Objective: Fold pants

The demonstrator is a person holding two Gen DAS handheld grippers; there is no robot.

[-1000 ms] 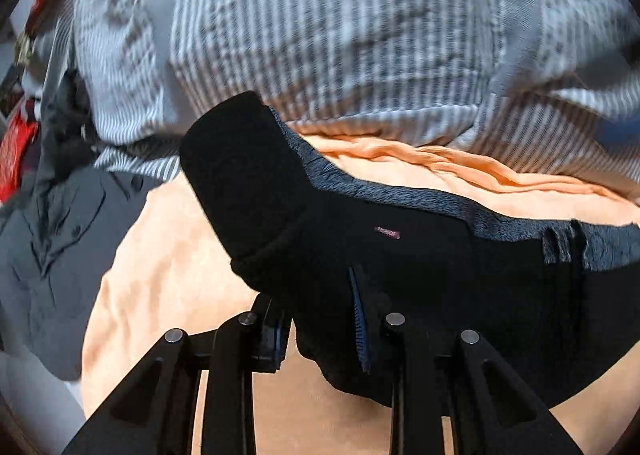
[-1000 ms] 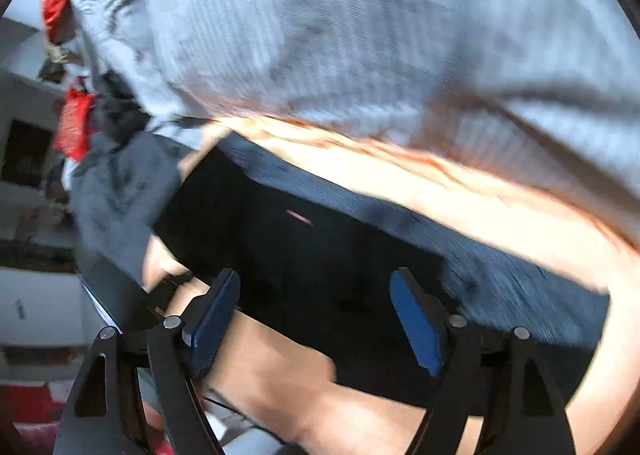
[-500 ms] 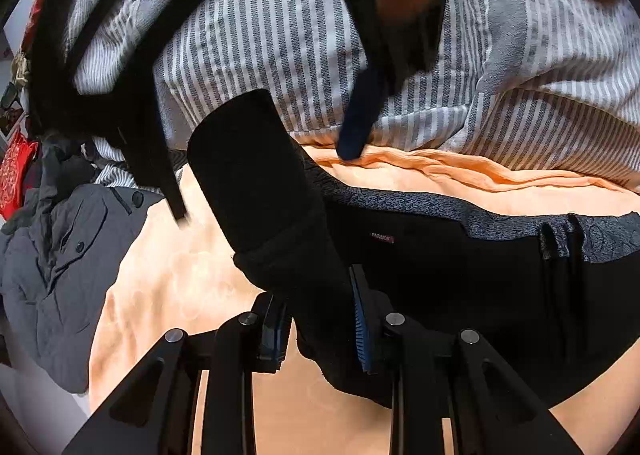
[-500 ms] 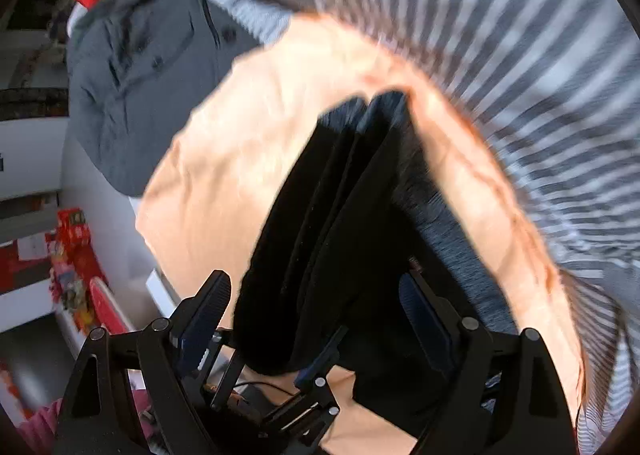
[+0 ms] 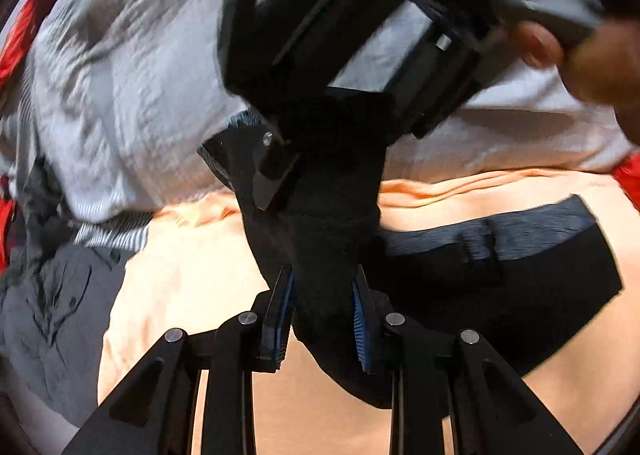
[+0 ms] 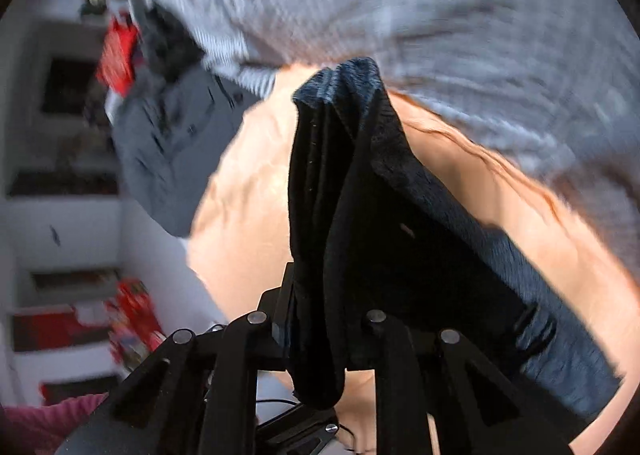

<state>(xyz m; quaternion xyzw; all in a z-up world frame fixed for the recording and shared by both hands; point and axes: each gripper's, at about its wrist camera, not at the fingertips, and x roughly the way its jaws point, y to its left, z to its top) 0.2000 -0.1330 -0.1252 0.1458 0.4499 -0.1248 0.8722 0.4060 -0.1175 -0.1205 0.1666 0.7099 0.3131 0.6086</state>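
Black pants (image 5: pixel 520 295) with a grey-blue waistband lie on an orange sheet (image 5: pixel 180 275). My left gripper (image 5: pixel 320 315) is shut on a bunched fold of them, which rises as a raised column. Higher up, my right gripper (image 5: pixel 280 171) comes down from the top of the left wrist view onto that same fold, a hand (image 5: pixel 592 59) behind it. In the right wrist view the right gripper (image 6: pixel 320 295) has its jaws closing, with the bunched pants (image 6: pixel 400 235) pinched between its fingers. Its pads are hidden by the cloth.
A grey and white striped blanket (image 5: pixel 120 75) is heaped behind the sheet. A grey jacket (image 5: pixel 48 315) lies off the sheet's left edge. White shelves with red items (image 6: pixel 120 319) stand at the far left in the right wrist view.
My right gripper swung in over the raised fold and closed from wide open onto it. My left gripper lifted the fold higher, keeping its grip.
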